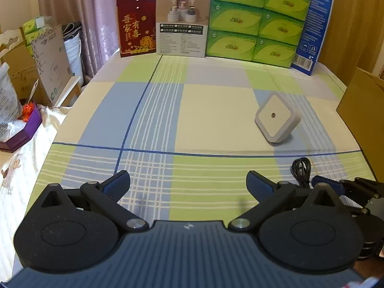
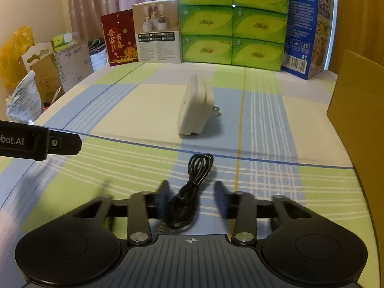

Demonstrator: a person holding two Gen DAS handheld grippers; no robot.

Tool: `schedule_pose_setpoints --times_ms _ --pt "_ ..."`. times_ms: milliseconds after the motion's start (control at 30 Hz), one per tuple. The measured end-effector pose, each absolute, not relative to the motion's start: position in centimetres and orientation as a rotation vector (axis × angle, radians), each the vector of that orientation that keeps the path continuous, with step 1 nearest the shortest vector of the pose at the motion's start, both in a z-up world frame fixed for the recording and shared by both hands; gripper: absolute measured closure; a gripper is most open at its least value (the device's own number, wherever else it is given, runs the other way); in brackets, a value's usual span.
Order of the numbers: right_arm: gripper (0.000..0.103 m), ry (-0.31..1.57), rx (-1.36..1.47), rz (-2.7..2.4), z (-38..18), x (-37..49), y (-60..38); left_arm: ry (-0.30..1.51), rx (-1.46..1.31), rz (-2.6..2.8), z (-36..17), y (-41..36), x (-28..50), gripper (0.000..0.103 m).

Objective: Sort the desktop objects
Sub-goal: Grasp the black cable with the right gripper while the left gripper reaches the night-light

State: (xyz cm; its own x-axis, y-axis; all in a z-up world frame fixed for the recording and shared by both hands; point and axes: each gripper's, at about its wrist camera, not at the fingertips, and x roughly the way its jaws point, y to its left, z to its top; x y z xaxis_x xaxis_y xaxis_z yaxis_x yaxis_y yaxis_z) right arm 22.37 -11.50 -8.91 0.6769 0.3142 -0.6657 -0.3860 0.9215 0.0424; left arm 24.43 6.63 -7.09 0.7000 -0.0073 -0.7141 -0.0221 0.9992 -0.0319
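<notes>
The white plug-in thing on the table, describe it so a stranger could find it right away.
On the checked tablecloth, in front of the stacked green tissue packs, stands a white square night light. Metal prongs stick out behind, unlike the coiled black cable nearer the right gripper.

Both grippers are held low, jaws parted.

The left gripper (image 1: 188, 184) is held with its fingers spread wide, nothing between them. The right gripper (image 2: 191, 192) is seen blurred, its fingers set apart, at the left's 3 o'clock.

Black cable (image 2: 195, 180), white plug (image 2: 195, 106), green-blue-cream plaid tablecloth (image 2: 134, 110).
</notes>
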Motion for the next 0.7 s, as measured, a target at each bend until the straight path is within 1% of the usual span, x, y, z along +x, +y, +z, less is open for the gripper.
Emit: schedule_pose_setpoints --times_ms 33,167,233,700 --pt "0.083 0.726 -0.111 0.393 -8.9 22.4 -11.6 0.794 -0.036 0.006 -7.1 6.5 24.4 0.002" --pt "0.085 0.722 -0.133 0.405 -8.8 22.3 -12.0 0.800 -0.035 -0.001 -7.2 6.2 24.5 0.002" --pt "0.088 0.713 -0.138 0.405 -8.6 22.2 -12.4 0.801 -0.035 -0.006 -7.2 6.1 24.6 0.002" --pt "0.089 0.646 -0.152 0.355 -6.6 24.3 -17.4 0.768 -0.055 -0.082 -6.8 2.1 26.3 0.002"
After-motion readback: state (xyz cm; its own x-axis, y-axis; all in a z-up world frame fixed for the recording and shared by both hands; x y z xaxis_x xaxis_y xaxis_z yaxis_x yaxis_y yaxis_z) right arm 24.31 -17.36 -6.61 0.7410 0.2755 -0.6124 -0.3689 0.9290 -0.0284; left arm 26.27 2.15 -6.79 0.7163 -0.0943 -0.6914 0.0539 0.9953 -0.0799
